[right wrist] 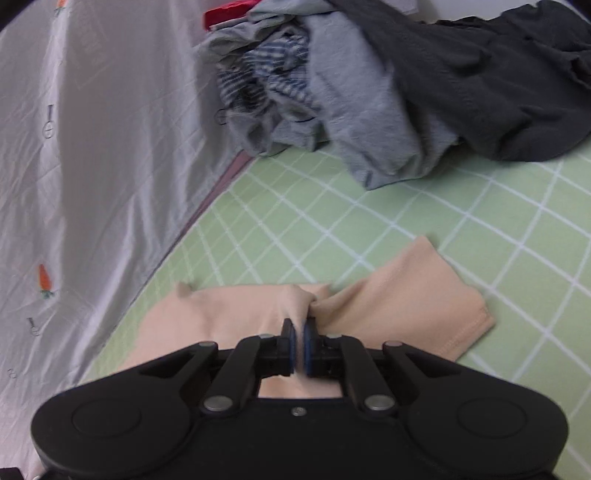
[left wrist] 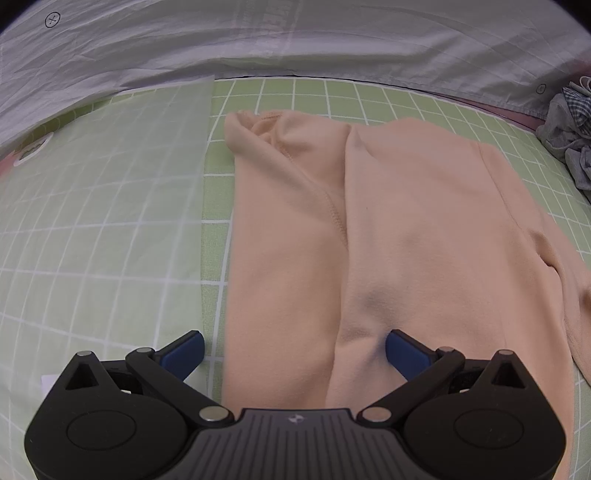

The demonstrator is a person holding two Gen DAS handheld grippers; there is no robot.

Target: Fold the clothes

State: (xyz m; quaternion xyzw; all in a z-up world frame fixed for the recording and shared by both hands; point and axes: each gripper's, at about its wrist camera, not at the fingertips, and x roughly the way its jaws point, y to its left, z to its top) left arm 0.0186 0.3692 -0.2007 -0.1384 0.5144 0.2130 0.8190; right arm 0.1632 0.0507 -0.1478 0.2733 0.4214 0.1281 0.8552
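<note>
A peach garment (left wrist: 388,229) lies partly folded on the green checked mat (left wrist: 295,96), with a long crease running down its middle. My left gripper (left wrist: 295,350) hovers over its near edge, open wide, blue pads on either side of the fabric and not pressing it. In the right wrist view the same peach garment (right wrist: 406,295) shows a sleeve end lying to the right. My right gripper (right wrist: 300,332) is shut on a pinched ridge of that peach fabric.
A translucent sheet (left wrist: 103,206) covers the mat on the left. White bedding (left wrist: 295,37) lies along the far edge. A heap of grey, striped and dark clothes (right wrist: 388,85) sits at the far end of the mat (right wrist: 480,240), with a red item (right wrist: 229,13) behind.
</note>
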